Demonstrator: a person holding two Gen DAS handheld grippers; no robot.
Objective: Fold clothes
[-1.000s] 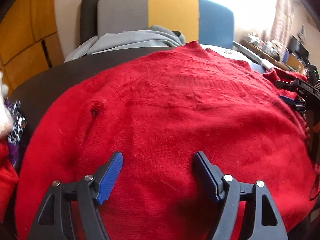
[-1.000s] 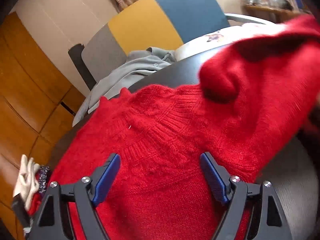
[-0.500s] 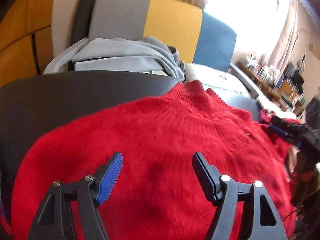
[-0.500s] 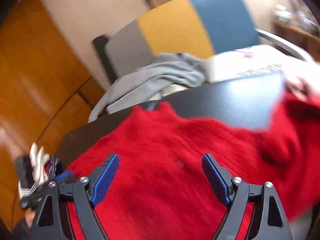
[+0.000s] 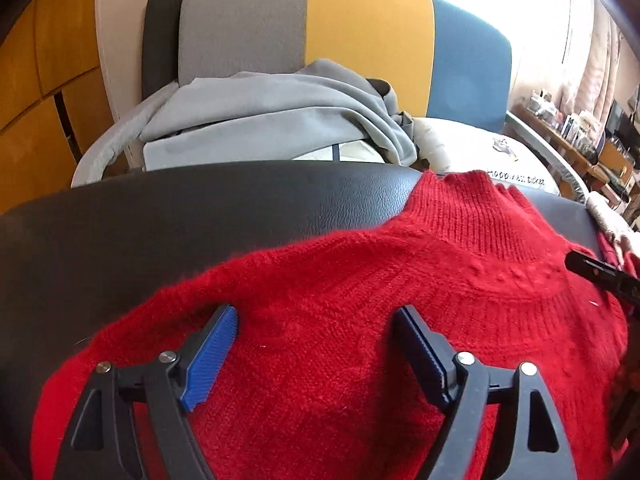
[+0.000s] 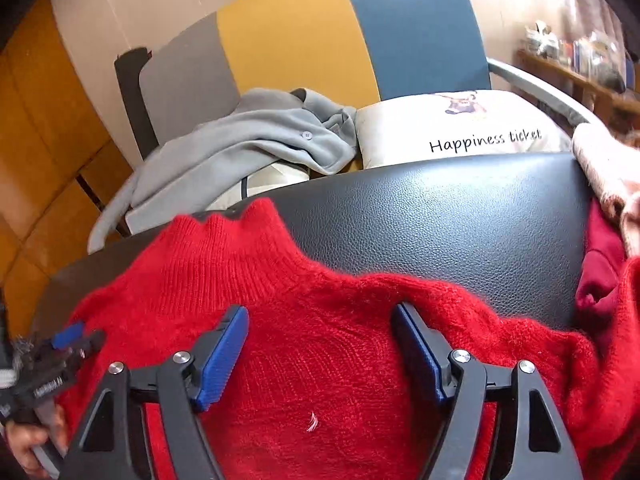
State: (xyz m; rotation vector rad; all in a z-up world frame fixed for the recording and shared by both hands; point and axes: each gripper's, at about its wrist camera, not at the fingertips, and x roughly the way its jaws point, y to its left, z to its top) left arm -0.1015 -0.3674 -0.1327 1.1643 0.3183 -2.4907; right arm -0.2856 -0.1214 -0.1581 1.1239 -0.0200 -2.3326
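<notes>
Here the fuzzy red knitted sweater lies flat on the black leather-textured tabletop, its ribbed collar at the far edge, with bare tabletop open to the left in the left view and to the right in the right view. The left gripper and the right gripper both hover over the knit with jaws spread wide, holding nothing, and the sweater's lower part is cut off. Beyond the table, a grey, yellow and blue chair holds a crumpled grey garment and a white printed cushion.

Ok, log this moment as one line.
left tool open | right tool open | red sweater flat on black table
</notes>
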